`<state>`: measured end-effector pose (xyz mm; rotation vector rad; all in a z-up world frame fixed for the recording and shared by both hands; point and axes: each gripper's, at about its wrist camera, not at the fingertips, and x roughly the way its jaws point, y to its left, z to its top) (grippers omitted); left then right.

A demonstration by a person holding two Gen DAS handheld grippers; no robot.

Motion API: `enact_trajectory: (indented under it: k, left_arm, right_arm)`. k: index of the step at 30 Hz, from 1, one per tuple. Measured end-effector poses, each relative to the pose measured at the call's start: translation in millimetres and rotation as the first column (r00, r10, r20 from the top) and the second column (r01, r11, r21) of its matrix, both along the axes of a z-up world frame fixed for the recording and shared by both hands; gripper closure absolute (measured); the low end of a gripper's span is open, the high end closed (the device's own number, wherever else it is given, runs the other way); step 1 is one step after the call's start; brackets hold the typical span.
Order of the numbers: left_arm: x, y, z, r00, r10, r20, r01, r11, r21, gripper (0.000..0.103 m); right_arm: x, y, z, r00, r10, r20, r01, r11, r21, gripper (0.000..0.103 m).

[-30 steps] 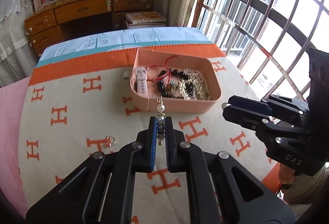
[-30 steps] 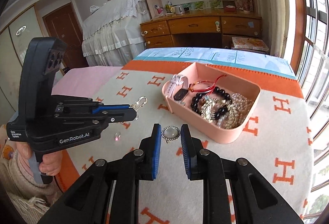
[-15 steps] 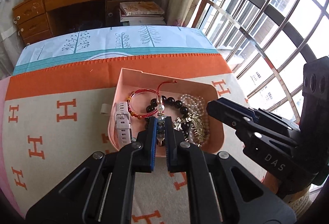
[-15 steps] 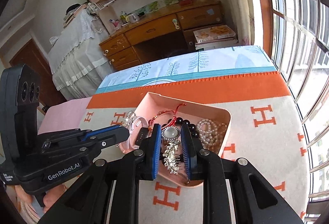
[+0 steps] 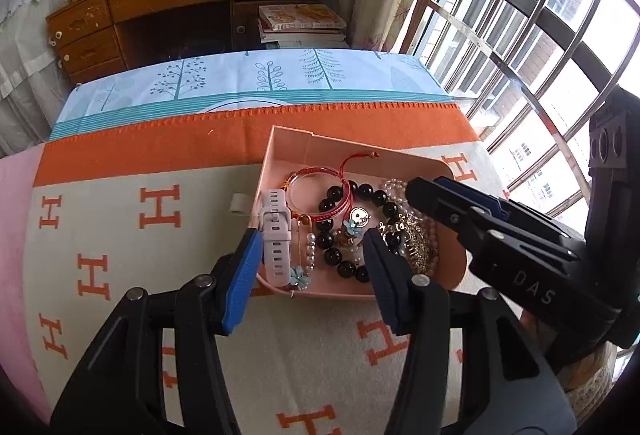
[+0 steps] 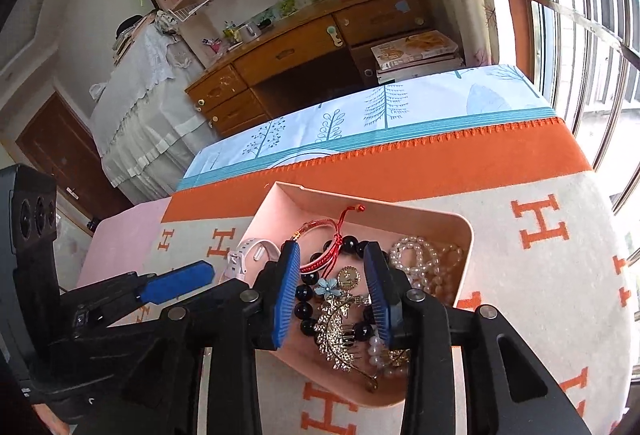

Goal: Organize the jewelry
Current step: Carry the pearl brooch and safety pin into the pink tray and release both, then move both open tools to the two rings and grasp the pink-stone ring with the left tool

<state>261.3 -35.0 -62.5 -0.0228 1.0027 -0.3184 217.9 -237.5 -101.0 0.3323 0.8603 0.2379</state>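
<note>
Over the orange-bordered blanket [image 5: 120,163] near the window [image 5: 540,35], both tongs [image 5: 308,255] [image 6: 334,289] are opening, empty.

Pink tray [image 5: 452,277]; cream blanket [image 5: 120,247], orange H pattern; red bracelet [image 5: 316,195]; black beads [image 5: 334,255].

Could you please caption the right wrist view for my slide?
Right gripper, jaws opening, above the pink tray of bracelets and beads.

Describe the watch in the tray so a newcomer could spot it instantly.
Start at the pink tray on the orange-and-cream H-patterned blanket. The white watch lies along the tray's left edge in the left wrist view, next to the black bead bracelet. It is the only flat strap with rows of holes; everything around it is beads, cord or metal.
</note>
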Motion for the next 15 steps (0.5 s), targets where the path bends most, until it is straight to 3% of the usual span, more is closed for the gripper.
enact_trajectory:
  k: [6,15]
  left_arm:
    - [-34.3,34.2,17.6,0.999,0.035,0.031,-0.035,0.999,0.024,0.053]
    - [-89.9,103.3,31.3,0.983,0.159,0.093,-0.164,0.985,0.047,0.053]
  right_arm:
    - [-28.7,6.7,13.2,0.999,0.013,0.042,-0.011,0.999,-0.041,0.069]
    - [-71.3,49.2,22.4,0.989,0.134,0.056,-0.129,0.988,-0.09,0.069]
